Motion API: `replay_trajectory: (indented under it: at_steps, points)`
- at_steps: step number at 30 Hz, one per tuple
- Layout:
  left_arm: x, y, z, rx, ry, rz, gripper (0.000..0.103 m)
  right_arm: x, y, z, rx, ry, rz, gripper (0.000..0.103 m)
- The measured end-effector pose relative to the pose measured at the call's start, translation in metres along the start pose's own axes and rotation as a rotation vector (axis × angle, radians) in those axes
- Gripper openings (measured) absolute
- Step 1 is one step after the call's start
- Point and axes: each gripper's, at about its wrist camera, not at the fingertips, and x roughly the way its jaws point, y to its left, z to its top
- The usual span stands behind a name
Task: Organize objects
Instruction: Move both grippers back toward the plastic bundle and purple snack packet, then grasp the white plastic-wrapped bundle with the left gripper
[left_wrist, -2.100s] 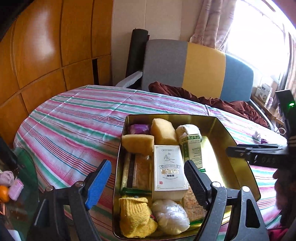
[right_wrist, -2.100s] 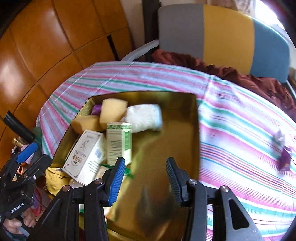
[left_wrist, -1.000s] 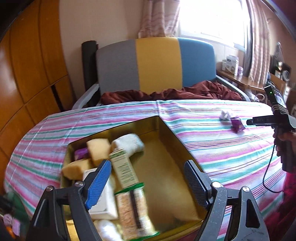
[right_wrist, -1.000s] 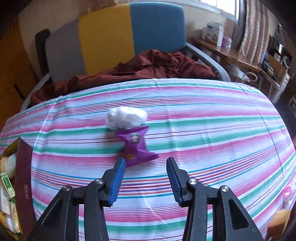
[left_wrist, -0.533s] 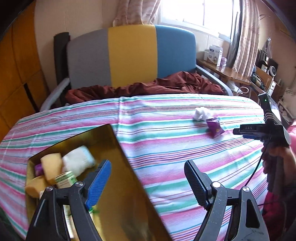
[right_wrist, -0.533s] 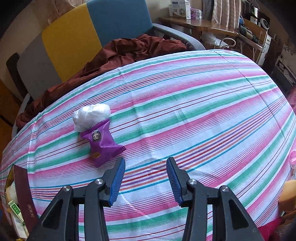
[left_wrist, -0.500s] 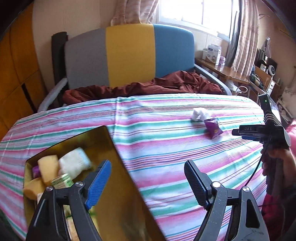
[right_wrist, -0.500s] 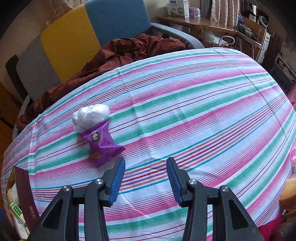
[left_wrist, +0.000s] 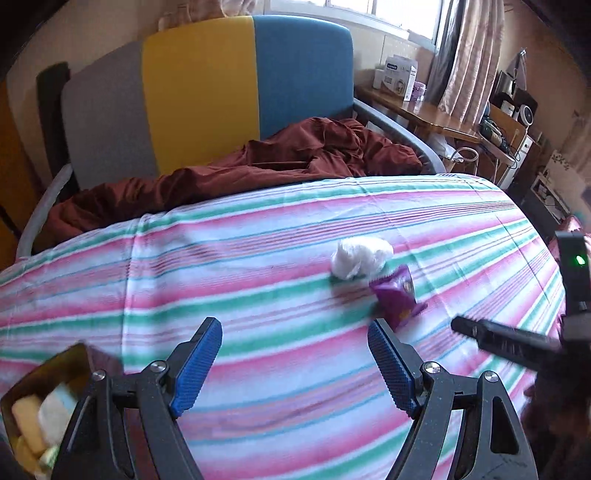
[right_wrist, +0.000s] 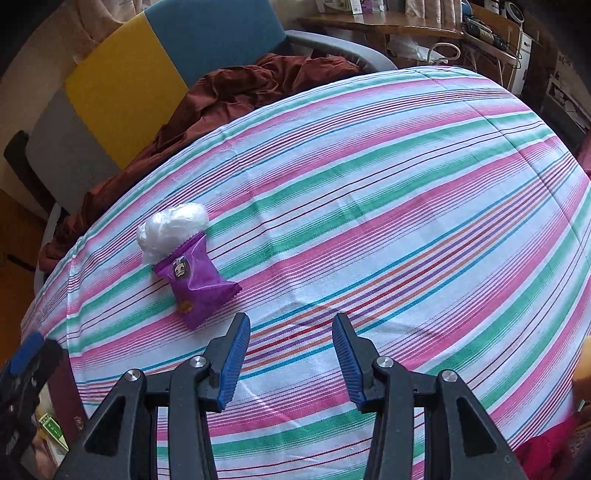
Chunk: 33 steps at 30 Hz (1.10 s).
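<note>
A purple snack packet (right_wrist: 197, 280) lies on the striped tablecloth (right_wrist: 369, 206), touching a white crumpled plastic bundle (right_wrist: 171, 227) behind it. Both also show in the left wrist view: the packet (left_wrist: 397, 295) and the bundle (left_wrist: 360, 256). My right gripper (right_wrist: 291, 360) is open and empty, just right of and in front of the packet. My left gripper (left_wrist: 295, 363) is open and empty over the cloth, with the packet just beyond its right finger. The gold tin (left_wrist: 48, 373) with sponges and boxes sits at the lower left.
A grey, yellow and blue chair (left_wrist: 207, 85) with a dark red cloth (left_wrist: 258, 162) stands behind the table. A cluttered wooden side table (left_wrist: 443, 118) is at the far right. The tin's edge (right_wrist: 70, 391) shows at the lower left in the right wrist view.
My left gripper swung right, away from the tin and toward the packet and bundle. My right gripper moved off the tin to the packet and came closer. Both stayed open.
</note>
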Motion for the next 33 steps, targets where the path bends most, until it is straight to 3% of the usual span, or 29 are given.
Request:
replay_trajectory:
  at_steps: [10, 17, 18, 20, 24, 27, 33]
  points:
    - [0.069, -0.038, 0.051, 0.068, 0.009, -0.095, 0.088, 0.006, 0.01, -0.001, -0.037, 0.029, 0.026, 0.047]
    - [0.122, -0.05, 0.064, 0.054, 0.085, -0.127, 0.09, 0.01, 0.013, 0.002, -0.048, 0.034, 0.02, 0.047]
    - [0.128, -0.049, 0.064, 0.045, 0.103, -0.139, 0.088, 0.011, 0.013, 0.002, -0.047, 0.036, 0.019, 0.047]
    - [0.139, -0.047, 0.059, 0.02, 0.152, -0.167, 0.06, 0.011, 0.013, 0.002, -0.045, 0.038, 0.016, 0.047]
    - [0.126, -0.037, 0.044, 0.016, 0.118, -0.163, 0.051, 0.012, 0.012, 0.003, -0.043, 0.037, 0.011, 0.047]
    - [0.113, -0.017, 0.027, -0.055, 0.116, -0.14, 0.05, 0.012, 0.013, 0.003, -0.047, 0.03, 0.005, 0.047]
    - [0.076, -0.003, -0.022, -0.018, 0.109, 0.004, 0.049, 0.009, 0.007, 0.004, -0.03, 0.018, -0.005, 0.047]
